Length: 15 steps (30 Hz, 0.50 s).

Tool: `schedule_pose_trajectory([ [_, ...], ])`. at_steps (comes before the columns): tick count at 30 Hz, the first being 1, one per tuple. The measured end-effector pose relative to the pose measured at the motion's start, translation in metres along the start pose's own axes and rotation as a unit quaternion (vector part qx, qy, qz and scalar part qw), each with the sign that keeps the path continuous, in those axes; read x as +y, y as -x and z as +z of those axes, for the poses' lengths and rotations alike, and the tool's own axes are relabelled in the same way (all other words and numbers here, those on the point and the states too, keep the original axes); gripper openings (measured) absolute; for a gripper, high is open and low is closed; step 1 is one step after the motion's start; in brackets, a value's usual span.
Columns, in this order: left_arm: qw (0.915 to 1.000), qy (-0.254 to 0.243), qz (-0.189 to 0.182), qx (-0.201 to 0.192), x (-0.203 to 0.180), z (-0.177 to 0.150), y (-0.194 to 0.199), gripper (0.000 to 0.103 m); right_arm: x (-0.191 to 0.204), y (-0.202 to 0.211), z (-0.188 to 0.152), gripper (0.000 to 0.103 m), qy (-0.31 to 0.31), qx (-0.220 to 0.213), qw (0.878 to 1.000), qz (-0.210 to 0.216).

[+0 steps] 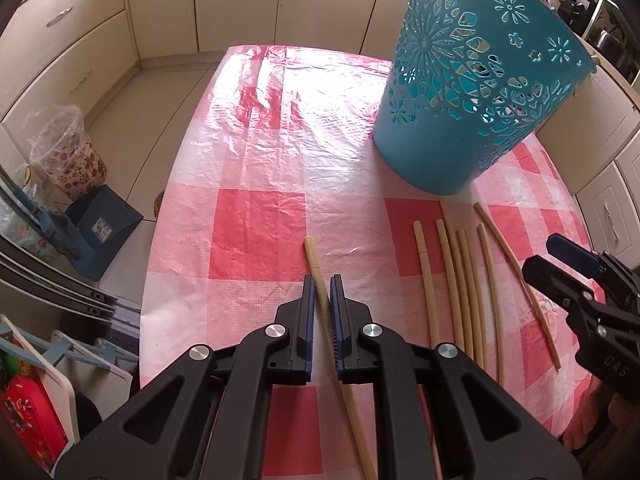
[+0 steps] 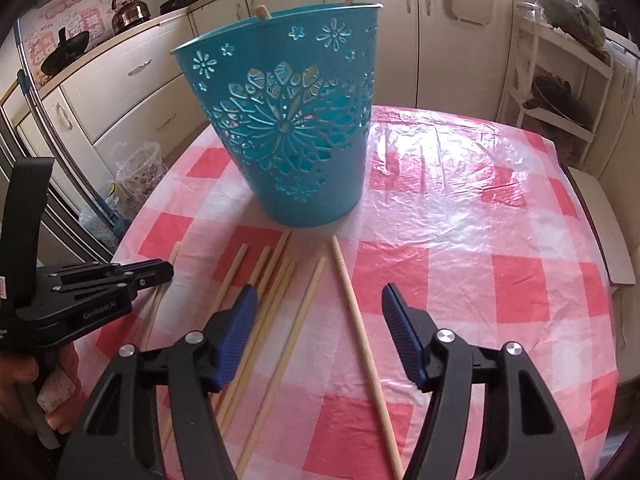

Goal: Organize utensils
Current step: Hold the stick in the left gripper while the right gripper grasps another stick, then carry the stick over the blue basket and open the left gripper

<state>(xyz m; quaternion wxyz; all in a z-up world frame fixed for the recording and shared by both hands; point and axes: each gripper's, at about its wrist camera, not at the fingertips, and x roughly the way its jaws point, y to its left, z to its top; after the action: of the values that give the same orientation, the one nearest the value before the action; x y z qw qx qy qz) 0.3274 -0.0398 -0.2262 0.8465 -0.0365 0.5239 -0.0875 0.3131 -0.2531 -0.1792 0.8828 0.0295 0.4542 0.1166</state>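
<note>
A teal cut-out bucket (image 1: pixel 472 80) (image 2: pixel 296 132) stands upright on the red-and-white checked table (image 1: pixel 260 220) (image 2: pixel 480 240). Two stick ends (image 2: pixel 262 12) poke above its rim. My left gripper (image 1: pixel 322 280) (image 2: pixel 164 270) is shut on one wooden chopstick (image 1: pixel 314 260) (image 2: pixel 173 250), which runs lengthwise between its blue pads. Several loose chopsticks (image 1: pixel 460 280) (image 2: pixel 280 300) lie side by side in front of the bucket. My right gripper (image 2: pixel 320 292) (image 1: pixel 544 254) hovers over them, open; nothing touches its pads. A longer stick (image 2: pixel 356 312) lies below the gap between its fingers.
A floral bin with a plastic liner (image 1: pixel 68 152) (image 2: pixel 144 176) and a blue dustpan (image 1: pixel 100 232) sit on the floor left of the table. Cream cabinets (image 1: pixel 240 0) ring the room. A white rack (image 2: pixel 560 80) stands at the right. A hand (image 2: pixel 24 376) holds the left gripper.
</note>
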Motion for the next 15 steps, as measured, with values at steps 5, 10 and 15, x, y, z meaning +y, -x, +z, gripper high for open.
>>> schedule_pose_trajectory([
  [5, 0.9999, -0.006, 0.014, -0.002, -0.005, 0.006, -0.004, 0.009, -0.018, -0.026, 0.007, 0.035, 0.015, 0.045, 0.999, -0.007],
  [10, 0.9994, -0.019, 0.03, -0.005, -0.011, 0.014, -0.01, 0.009, -0.015, -0.035, 0.007, 0.006, 0.053, 0.056, 0.997, -0.032],
  [15, 0.9998, -0.019, 0.002, -0.003, -0.007, 0.015, -0.009, 0.005, -0.024, -0.016, 0.003, 0.006, -0.012, 0.038, 0.999, 0.013],
])
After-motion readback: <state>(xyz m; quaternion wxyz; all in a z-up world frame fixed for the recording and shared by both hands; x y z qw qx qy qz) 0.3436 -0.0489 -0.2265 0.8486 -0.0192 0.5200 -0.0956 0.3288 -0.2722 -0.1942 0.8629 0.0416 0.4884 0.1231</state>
